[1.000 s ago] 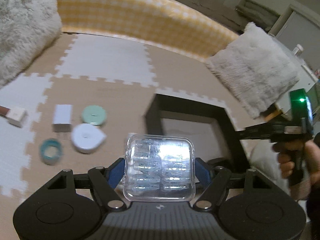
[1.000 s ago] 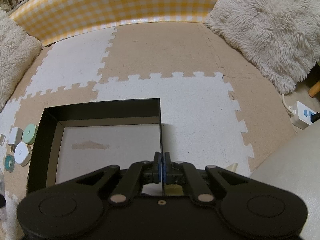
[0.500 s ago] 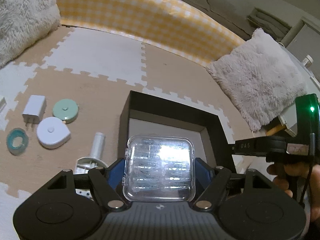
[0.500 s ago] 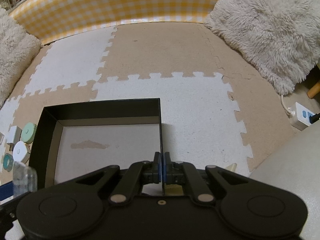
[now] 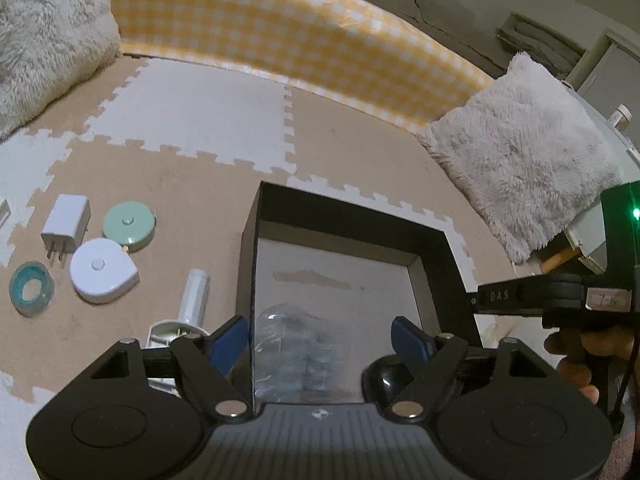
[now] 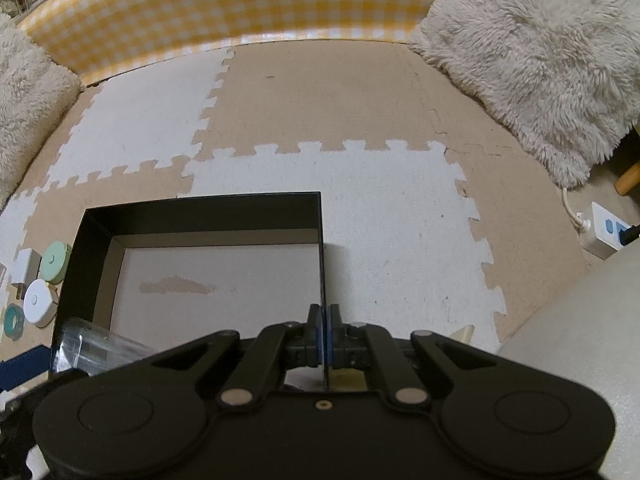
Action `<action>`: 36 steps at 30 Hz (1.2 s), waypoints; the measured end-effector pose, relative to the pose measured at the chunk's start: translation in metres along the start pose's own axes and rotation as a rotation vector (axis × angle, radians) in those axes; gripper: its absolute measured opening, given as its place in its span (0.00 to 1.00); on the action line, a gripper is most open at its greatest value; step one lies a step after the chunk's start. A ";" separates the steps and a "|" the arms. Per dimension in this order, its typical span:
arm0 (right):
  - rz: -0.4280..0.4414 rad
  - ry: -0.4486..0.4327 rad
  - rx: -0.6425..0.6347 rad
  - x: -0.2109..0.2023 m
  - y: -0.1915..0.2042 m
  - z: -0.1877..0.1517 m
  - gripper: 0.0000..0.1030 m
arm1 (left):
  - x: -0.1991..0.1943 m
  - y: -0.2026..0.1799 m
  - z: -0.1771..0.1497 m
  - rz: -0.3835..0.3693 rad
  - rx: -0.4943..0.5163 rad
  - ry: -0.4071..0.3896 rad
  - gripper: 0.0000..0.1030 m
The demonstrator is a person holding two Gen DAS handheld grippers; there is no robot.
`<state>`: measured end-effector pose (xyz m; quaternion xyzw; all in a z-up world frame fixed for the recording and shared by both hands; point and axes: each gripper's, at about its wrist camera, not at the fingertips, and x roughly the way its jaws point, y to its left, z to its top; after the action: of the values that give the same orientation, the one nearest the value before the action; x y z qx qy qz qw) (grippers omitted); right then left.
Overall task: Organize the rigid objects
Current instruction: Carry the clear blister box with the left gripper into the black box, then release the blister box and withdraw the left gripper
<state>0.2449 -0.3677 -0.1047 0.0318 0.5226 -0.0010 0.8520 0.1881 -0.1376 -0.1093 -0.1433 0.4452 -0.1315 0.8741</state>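
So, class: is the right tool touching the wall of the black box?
Touching. The right wrist view shows the right tool shut on the black box, its thin side wall pinched between the blue pads.

Dim, warm indoor light gave soft shadows. Fisheye bending curved the checkered bumper [image 5: 280, 40] and darkened corners. The clear case [image 5: 296, 352] was motion-blurred; fine grain throughout.
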 end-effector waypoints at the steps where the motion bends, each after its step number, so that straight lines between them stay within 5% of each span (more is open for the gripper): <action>1: 0.000 0.000 0.000 0.000 0.000 0.000 0.02 | 0.000 0.000 -0.001 0.002 0.002 0.004 0.79; 11: 0.001 0.000 0.000 0.000 0.000 0.000 0.02 | -0.002 -0.003 -0.006 0.018 0.034 0.039 0.80; 23: -0.001 0.001 -0.004 0.000 0.000 0.000 0.02 | -0.009 -0.007 -0.009 0.046 0.096 0.042 0.97; 36: 0.001 -0.001 -0.004 0.000 0.000 -0.001 0.02 | -0.029 0.015 0.012 0.114 0.184 -0.031 1.00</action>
<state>0.2439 -0.3675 -0.1057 0.0304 0.5223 0.0004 0.8522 0.1829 -0.1115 -0.0868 -0.0389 0.4253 -0.1197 0.8963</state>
